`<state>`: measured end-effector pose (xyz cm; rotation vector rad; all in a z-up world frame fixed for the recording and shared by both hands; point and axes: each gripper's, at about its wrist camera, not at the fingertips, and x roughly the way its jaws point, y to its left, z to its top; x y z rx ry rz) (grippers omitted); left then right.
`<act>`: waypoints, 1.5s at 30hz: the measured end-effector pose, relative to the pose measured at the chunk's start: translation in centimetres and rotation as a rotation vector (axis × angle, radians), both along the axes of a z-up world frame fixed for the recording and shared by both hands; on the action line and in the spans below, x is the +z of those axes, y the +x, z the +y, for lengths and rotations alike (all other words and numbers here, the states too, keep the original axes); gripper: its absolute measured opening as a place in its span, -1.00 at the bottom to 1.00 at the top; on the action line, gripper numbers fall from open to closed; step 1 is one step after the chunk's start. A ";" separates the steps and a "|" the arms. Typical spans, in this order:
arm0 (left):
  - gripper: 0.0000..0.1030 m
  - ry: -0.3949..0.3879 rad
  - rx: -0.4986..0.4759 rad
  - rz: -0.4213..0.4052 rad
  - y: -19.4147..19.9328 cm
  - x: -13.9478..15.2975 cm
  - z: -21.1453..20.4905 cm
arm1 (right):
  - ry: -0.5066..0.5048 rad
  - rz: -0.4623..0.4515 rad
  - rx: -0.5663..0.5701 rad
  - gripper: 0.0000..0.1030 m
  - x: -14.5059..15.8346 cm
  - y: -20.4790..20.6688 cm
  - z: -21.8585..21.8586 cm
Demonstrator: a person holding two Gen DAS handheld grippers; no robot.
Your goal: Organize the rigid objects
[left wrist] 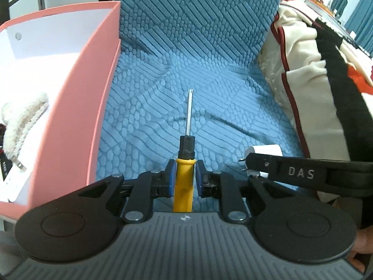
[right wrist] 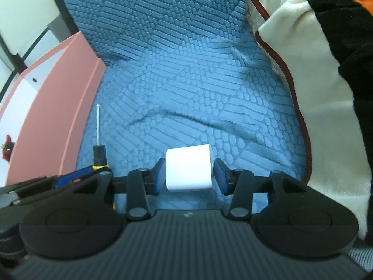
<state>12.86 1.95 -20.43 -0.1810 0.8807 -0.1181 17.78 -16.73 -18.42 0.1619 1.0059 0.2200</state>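
Observation:
My left gripper (left wrist: 184, 175) is shut on a screwdriver (left wrist: 184, 182) by its yellow handle, and the black collar and thin metal shaft point away over the blue textured cover (left wrist: 186, 58). My right gripper (right wrist: 188, 173) is shut on a white charger plug (right wrist: 189, 168), its blue pads pressing both sides. In the left wrist view the charger (left wrist: 265, 150) shows to the right with its prongs facing left, held by the right gripper (left wrist: 256, 165). The right wrist view has the screwdriver (right wrist: 98, 151) at lower left in the left gripper (right wrist: 93, 170).
A pink open box (left wrist: 77, 116) with white inner walls stands to the left, holding a white fluffy item (left wrist: 21, 116); its wall (right wrist: 53, 107) also shows from the right wrist. A cream, black and orange garment (left wrist: 303, 70) lies along the right side (right wrist: 314, 93).

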 end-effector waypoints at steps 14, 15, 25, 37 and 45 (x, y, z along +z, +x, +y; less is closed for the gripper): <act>-0.62 -0.037 0.013 -0.049 -1.4 5.6 3.0 | 0.015 -0.080 0.022 -0.08 5.2 -1.9 1.3; -0.62 -0.038 0.012 -0.053 -1.4 6.3 3.2 | 0.016 -0.089 0.025 -0.08 5.7 -2.0 1.5; -0.68 -0.016 0.026 -0.148 -1.7 13.6 6.4 | 0.049 -0.183 0.084 -0.08 11.8 -1.8 4.0; -0.90 -0.013 0.104 -0.208 -2.3 17.4 12.7 | 0.054 -0.260 0.166 -0.09 16.1 -0.8 8.7; -0.90 -0.049 0.146 -0.164 -3.8 14.3 14.1 | 0.074 -0.211 0.188 -0.09 14.0 -0.9 10.2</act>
